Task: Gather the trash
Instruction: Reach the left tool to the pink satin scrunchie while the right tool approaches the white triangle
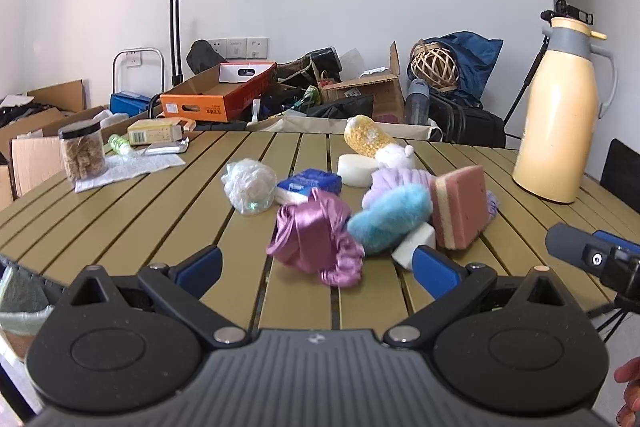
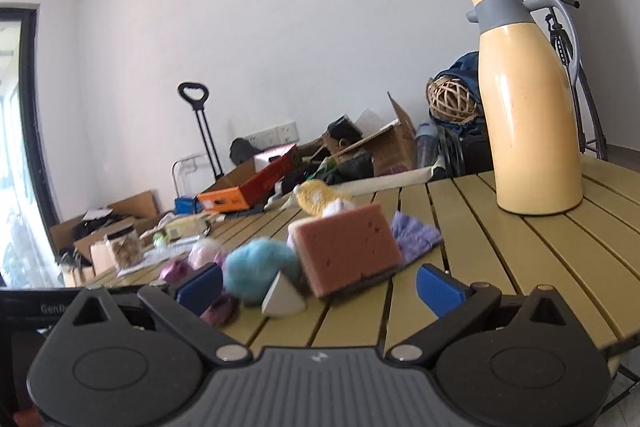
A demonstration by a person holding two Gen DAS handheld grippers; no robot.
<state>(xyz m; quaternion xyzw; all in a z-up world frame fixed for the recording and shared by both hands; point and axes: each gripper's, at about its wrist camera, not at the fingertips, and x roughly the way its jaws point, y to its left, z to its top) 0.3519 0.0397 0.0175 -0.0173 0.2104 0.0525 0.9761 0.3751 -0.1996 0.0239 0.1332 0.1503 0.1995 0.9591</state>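
My left gripper [image 1: 316,269] sits low centre in its view, jaws spread wide, nothing between them. Just beyond its blue pads lies a crumpled pink satin cloth [image 1: 316,241] on the slatted table [image 1: 160,227]. Right of the cloth: a fluffy blue ball [image 1: 390,221], a white block [image 1: 414,245] touching its lower edge, and a pink sponge [image 1: 460,207] standing on edge. The tip of the other tool shows at the frame's right edge.

My right gripper [image 2: 320,289] is likewise wide open and holds nothing. In its view the white block [image 2: 283,298] and blue ball [image 2: 256,273] lie just ahead, between the pads, with the sponge [image 2: 348,251] just behind them, centre frame.

Mid-table in the left view: a bagged white wad [image 1: 250,185], a blue tissue pack [image 1: 310,185], a white round bar [image 1: 356,169], a lilac cloth [image 1: 396,181], a yellow scrubber [image 1: 366,137].

Further back, a cream thermos jug [image 1: 560,111] stands upright at the right. At upper left, a jar [image 1: 82,151] rests on a paper sheet [image 1: 132,167].

Boxes and bags are piled against the wall behind the table.
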